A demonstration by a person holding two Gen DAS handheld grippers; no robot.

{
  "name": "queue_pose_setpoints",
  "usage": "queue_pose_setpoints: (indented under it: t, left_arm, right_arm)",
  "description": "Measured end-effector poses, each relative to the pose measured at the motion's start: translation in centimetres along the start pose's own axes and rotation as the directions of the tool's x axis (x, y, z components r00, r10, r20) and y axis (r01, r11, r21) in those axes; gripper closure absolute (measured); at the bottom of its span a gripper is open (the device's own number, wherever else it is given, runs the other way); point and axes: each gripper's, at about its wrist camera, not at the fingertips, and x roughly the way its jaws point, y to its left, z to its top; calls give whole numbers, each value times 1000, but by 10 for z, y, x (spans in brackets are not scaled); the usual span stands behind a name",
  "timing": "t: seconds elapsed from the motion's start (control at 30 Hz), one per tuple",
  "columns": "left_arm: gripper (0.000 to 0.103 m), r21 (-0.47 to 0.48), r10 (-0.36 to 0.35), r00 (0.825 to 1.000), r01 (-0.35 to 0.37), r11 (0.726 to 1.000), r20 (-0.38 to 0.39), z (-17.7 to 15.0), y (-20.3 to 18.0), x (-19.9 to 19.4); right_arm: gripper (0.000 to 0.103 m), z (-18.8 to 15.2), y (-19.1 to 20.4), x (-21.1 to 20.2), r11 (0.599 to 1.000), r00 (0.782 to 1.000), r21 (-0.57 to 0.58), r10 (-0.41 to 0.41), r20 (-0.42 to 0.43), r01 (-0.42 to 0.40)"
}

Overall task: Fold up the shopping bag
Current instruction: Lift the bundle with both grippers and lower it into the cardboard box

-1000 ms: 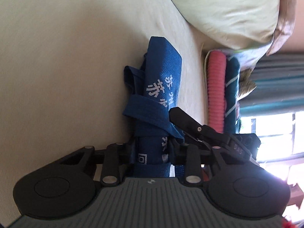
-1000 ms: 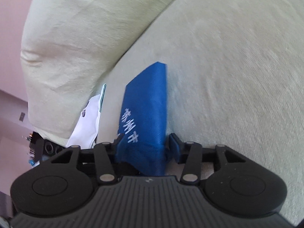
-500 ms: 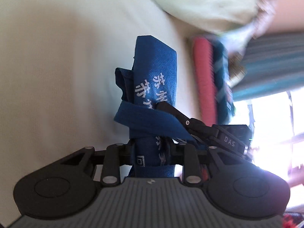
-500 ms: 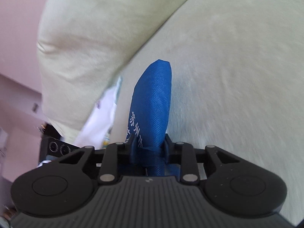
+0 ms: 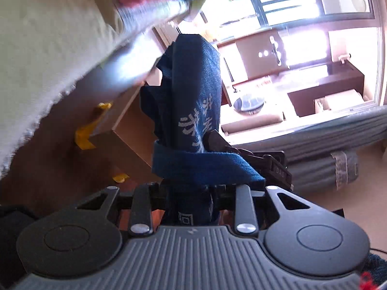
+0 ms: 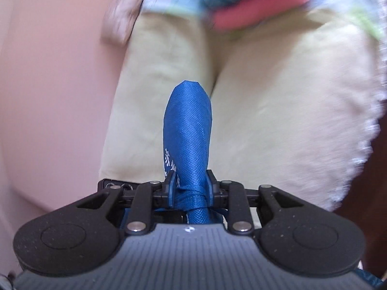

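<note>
Probably "DAS" on black clip (image 5: 278,169)

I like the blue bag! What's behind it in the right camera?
Behind the blue bag: a pale yellow cushion and pink wall. The bag hides the cushion part directly behind it.

The shopping bag (image 5: 193,91) is blue woven fabric printed with white characters, folded into a narrow, thick bundle. In both wrist views it stands up toward twelve o'clock from the bottom centre. A strap (image 5: 205,166) of the same blue cloth wraps across its lower part, running toward four o'clock.
</note>
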Motion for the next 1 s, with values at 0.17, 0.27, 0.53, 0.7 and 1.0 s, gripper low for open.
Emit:
queue_pose_setpoints:
  t: [0.17, 0.27, 0.53, 0.7, 1.0]
  left_arm:
    - [59, 18, 92, 978, -90, 996, -186, 52, -21, 129]
    - [58, -35, 100, 964, -111, 993, -245, 66, -16, 182]
    - [59, -98, 140, 944, -177, 979, -299, 108, 12, 237]
    - [59, 123, 369, 879, -348, 930, -302, 81, 16, 244]
    - [59, 415, 524, 811, -397, 819, -258, 62, 11, 260]
  right_arm:
    - [84, 21, -72, -102, 979, 964, 201, -75, 256, 22]
    - [85, 41, -119, -139, 957, 923, 288, -130, 362, 22]
    - [85, 87, -180, -168, 930, 828, 351, -281, 484, 110]
    - [85, 98, -220, -151, 869, 787, 419, -445, 427, 264]
    - [85, 133, -290, -77, 725, 733, 475, -645, 216, 498]
